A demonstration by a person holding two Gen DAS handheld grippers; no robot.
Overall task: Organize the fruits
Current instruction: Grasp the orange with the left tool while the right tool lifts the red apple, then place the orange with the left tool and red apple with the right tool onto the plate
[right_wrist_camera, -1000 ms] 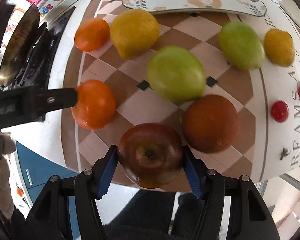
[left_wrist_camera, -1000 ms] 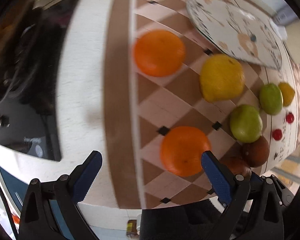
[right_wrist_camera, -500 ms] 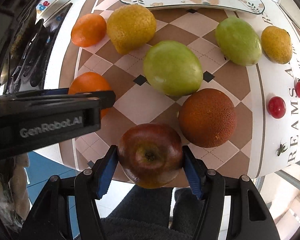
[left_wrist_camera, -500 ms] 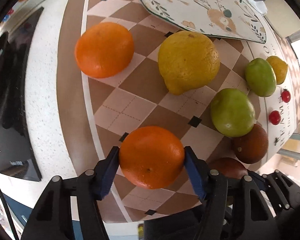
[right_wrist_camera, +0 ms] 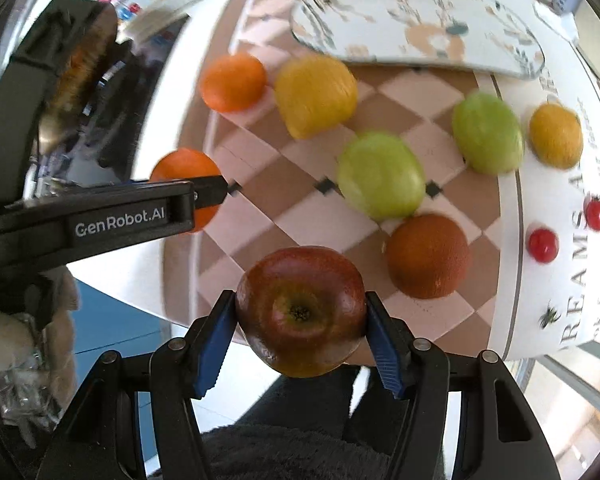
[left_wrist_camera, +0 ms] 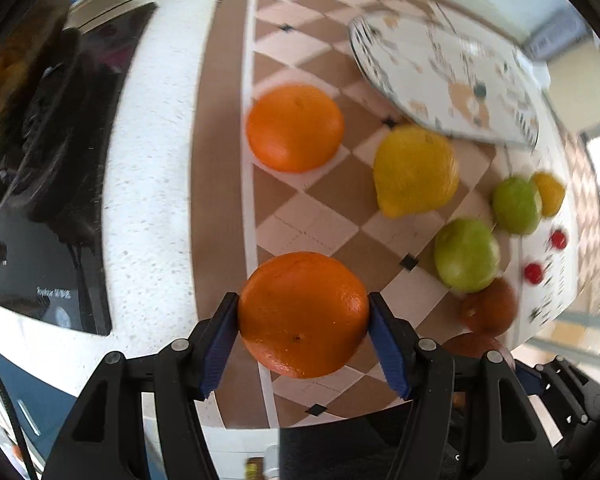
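Observation:
My left gripper [left_wrist_camera: 303,340] is shut on an orange [left_wrist_camera: 303,314] and holds it above the checkered cloth's near left edge; that orange shows in the right wrist view [right_wrist_camera: 180,168] behind the left gripper's finger. My right gripper [right_wrist_camera: 300,334] is shut on a red apple [right_wrist_camera: 301,312], lifted over the table's front edge. On the cloth lie a second orange [left_wrist_camera: 295,128], a big lemon [left_wrist_camera: 416,170], two green apples [right_wrist_camera: 381,176] [right_wrist_camera: 487,132], a brown fruit [right_wrist_camera: 428,256], a small lemon [right_wrist_camera: 556,136] and two cherry tomatoes [right_wrist_camera: 543,245].
A patterned oval plate [right_wrist_camera: 420,36] lies at the back of the cloth. A black stove with a pan [left_wrist_camera: 48,152] is on the left of the white counter [left_wrist_camera: 148,200]. The table's front edge is close below both grippers.
My left gripper has shut on the near orange and lifted it to the left. My right gripper has raised the red apple off the cloth.

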